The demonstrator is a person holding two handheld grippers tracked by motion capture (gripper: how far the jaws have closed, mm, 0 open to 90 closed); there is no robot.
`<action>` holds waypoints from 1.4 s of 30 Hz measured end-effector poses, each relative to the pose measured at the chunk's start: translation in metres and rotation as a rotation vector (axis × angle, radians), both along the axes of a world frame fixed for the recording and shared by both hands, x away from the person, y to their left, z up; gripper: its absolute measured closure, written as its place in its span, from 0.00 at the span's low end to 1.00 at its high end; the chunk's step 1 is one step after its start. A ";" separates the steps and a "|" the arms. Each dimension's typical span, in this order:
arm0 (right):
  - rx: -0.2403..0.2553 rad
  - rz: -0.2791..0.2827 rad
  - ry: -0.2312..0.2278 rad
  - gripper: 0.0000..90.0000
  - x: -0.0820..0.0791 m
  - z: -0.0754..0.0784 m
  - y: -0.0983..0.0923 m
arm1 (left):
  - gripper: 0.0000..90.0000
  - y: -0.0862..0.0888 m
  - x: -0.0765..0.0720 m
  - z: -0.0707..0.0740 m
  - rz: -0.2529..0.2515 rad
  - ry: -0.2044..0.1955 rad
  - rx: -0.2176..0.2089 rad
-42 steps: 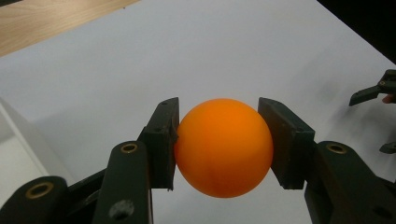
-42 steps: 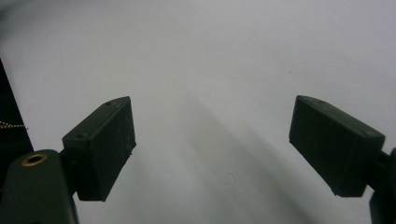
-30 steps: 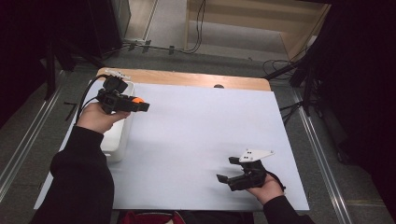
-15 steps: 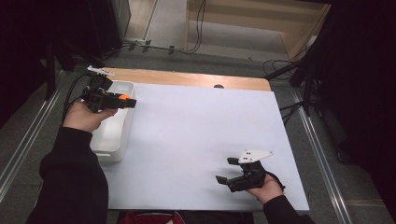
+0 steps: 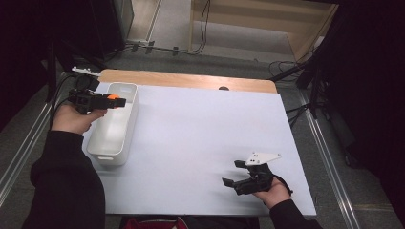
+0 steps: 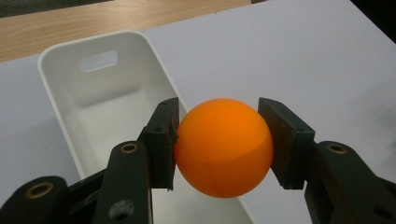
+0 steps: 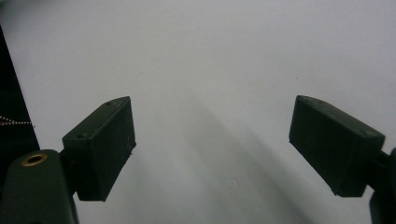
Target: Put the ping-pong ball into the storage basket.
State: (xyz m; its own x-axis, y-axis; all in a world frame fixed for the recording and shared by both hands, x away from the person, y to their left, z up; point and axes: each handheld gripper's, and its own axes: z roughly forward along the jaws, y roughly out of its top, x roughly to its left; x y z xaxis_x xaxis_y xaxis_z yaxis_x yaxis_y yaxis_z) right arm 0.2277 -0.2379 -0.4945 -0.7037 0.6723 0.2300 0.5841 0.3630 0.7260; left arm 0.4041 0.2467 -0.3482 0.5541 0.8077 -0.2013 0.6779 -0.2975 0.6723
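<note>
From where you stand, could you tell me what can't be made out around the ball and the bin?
- White bin: near end cut off by the left gripper view's bottom edge and hidden behind the left tool.
- Orange ball: underside out of sight; too small for detail in the high view.
- Bin floor: partly hidden by the ball.

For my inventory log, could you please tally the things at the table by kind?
Orange ball: 1, held in the left tool
White bin: 1
Handheld tools: 2, counting the open right tool
Total: 4
</note>
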 end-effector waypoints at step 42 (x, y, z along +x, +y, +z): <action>0.024 -0.027 -0.028 0.15 -0.005 0.006 -0.004 | 0.56 -0.011 0.030 -0.051 0.128 0.075 0.032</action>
